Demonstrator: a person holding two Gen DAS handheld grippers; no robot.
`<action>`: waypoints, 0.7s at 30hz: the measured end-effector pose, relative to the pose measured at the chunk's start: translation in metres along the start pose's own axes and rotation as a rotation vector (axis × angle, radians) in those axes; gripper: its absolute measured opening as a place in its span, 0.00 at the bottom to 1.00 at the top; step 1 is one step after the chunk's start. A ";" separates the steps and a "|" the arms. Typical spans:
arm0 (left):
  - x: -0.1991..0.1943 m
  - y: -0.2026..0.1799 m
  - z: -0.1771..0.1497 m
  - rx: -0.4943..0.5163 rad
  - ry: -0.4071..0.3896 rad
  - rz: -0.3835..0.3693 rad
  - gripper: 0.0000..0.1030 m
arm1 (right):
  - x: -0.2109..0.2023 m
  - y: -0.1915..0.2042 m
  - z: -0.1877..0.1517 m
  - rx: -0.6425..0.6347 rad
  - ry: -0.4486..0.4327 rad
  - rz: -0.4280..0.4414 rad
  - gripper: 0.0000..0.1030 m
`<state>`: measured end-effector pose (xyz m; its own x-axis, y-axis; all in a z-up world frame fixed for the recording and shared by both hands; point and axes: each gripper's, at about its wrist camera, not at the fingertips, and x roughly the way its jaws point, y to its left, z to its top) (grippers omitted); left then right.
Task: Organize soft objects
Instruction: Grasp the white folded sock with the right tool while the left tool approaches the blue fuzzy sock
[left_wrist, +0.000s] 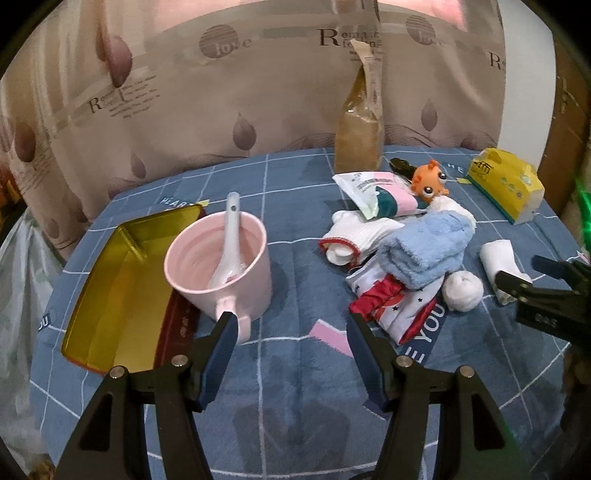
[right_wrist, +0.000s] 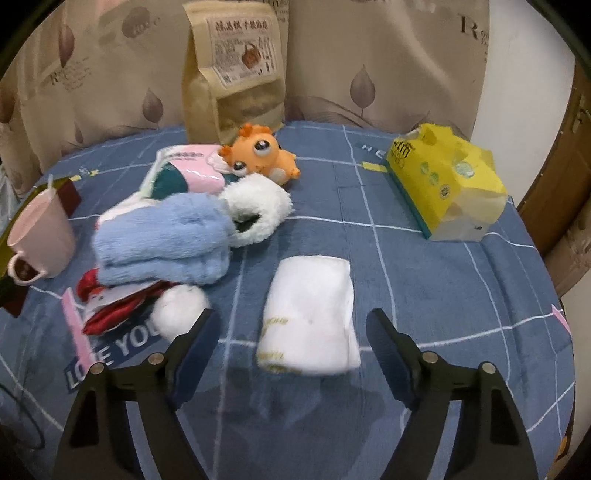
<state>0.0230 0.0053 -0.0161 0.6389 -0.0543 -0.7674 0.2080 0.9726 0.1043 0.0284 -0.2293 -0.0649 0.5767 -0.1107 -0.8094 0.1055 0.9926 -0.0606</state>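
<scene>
I am looking down the right gripper (right_wrist: 290, 334) at a folded white cloth (right_wrist: 310, 314) lying flat on the blue checked tablecloth (right_wrist: 424, 280), a little apart from the heap of soft things. Its jaws are standing apart on either side of the near end of the cloth, neither pad pressing on it yet, so nothing is being held. In the left wrist view the same cloth (left_wrist: 500, 264) is showing at the far right with the right gripper's fingers (left_wrist: 517, 284) just in front of it.

The left gripper (left_wrist: 290, 332) is hanging released over bare tablecloth, just this side of the pink mug (left_wrist: 221, 269) with the white spoon (left_wrist: 227, 243) in it, the gold tin tray (left_wrist: 107, 295) beside that.

I am judging the cloth to be light, limp and thick. It will be sagging and possibly unfolding if I am pinching only one layer, so I am planning to close across the whole folded stack near its middle, pressing down into the soft tablecloth to get the pads under the edges.

The heap is holding a fluffy blue towel (right_wrist: 166, 240), a white fleecy piece (right_wrist: 258, 206), a rolled white sock (right_wrist: 177, 310) and a red-and-white printed cloth (right_wrist: 110, 306). The orange plush toy (right_wrist: 258, 155) is lying behind them, touching a pink packet (right_wrist: 192, 173).
</scene>
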 end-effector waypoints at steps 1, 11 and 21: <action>0.001 -0.001 0.002 0.007 0.002 -0.016 0.61 | 0.006 0.000 0.001 0.002 0.011 0.002 0.72; 0.014 -0.028 0.026 0.074 0.010 -0.174 0.61 | 0.036 -0.007 0.004 0.011 0.034 0.017 0.46; 0.034 -0.069 0.051 0.236 0.008 -0.301 0.61 | 0.040 -0.013 0.002 0.037 0.034 0.033 0.38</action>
<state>0.0682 -0.0750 -0.0177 0.5175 -0.3273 -0.7906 0.5510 0.8343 0.0153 0.0514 -0.2470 -0.0955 0.5529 -0.0760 -0.8298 0.1175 0.9930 -0.0126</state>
